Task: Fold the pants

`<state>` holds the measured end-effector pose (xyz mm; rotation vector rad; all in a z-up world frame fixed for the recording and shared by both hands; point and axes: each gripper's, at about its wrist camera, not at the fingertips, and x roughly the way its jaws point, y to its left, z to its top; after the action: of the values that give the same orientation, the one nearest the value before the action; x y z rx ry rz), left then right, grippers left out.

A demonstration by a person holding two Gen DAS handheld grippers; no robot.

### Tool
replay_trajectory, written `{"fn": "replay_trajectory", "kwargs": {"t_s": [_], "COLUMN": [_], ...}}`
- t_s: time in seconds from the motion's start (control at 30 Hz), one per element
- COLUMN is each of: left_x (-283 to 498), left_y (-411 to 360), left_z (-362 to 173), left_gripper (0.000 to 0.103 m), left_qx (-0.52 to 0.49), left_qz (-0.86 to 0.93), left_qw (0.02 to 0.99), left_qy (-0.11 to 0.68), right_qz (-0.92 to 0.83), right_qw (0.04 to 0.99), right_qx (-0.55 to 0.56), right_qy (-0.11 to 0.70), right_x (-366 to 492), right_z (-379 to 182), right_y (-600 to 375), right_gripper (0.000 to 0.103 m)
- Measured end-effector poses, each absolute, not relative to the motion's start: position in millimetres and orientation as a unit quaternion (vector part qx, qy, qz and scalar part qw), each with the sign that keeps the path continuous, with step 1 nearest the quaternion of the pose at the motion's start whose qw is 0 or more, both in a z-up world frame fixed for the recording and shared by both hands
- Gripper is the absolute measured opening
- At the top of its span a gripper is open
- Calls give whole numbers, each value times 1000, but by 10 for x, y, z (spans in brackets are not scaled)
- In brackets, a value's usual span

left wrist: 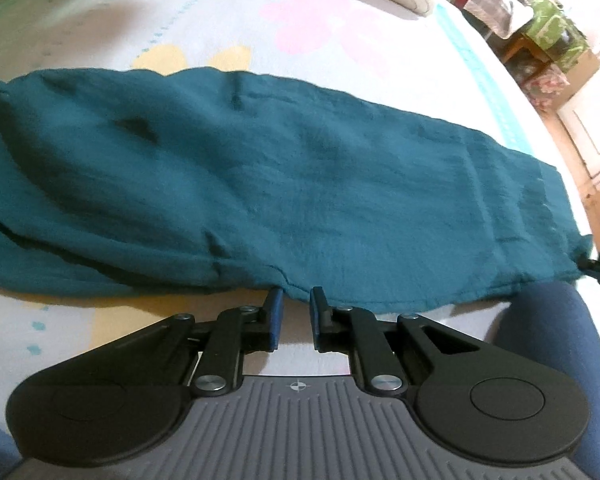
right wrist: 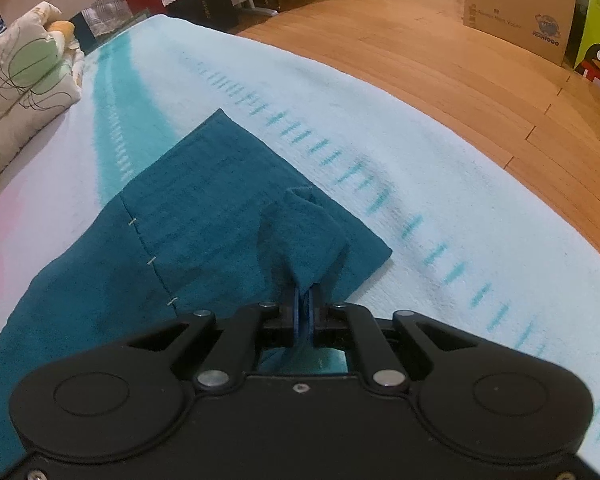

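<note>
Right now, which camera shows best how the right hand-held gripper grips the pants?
The right wrist view: the right hand-held gripper pinches a raised fold of the pants. The left wrist view shows only the pants lying flat.

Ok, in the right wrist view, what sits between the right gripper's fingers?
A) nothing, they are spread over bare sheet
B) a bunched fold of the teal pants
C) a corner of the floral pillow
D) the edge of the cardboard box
B: the right gripper has its pads nearly together on a raised pinch of the teal pants, which otherwise lie flat on the bed sheet.
</note>
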<state>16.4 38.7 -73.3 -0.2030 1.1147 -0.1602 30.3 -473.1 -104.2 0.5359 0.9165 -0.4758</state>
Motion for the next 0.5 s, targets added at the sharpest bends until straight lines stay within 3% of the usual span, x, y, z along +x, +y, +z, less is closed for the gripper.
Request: {"fn": "replay_trajectory", "kwargs": {"t_s": [0.27, 0.5], "left_x": [133, 403], "left_y": [761, 1369], "left_z": [-519, -327], "left_gripper": [14, 14], "left_qx": [-77, -48], "left_qz": [-76, 0], "left_qw": [848, 860], "left_qy": [519, 509], "right_qz": [-240, -245], "right_qw": [826, 858], "right_qx": [264, 182], "right_qy": [437, 413], "right_x": [299, 293], "right_z": [-970, -571], "right_y": [-4775, -4523], "right_gripper": [32, 33]}}
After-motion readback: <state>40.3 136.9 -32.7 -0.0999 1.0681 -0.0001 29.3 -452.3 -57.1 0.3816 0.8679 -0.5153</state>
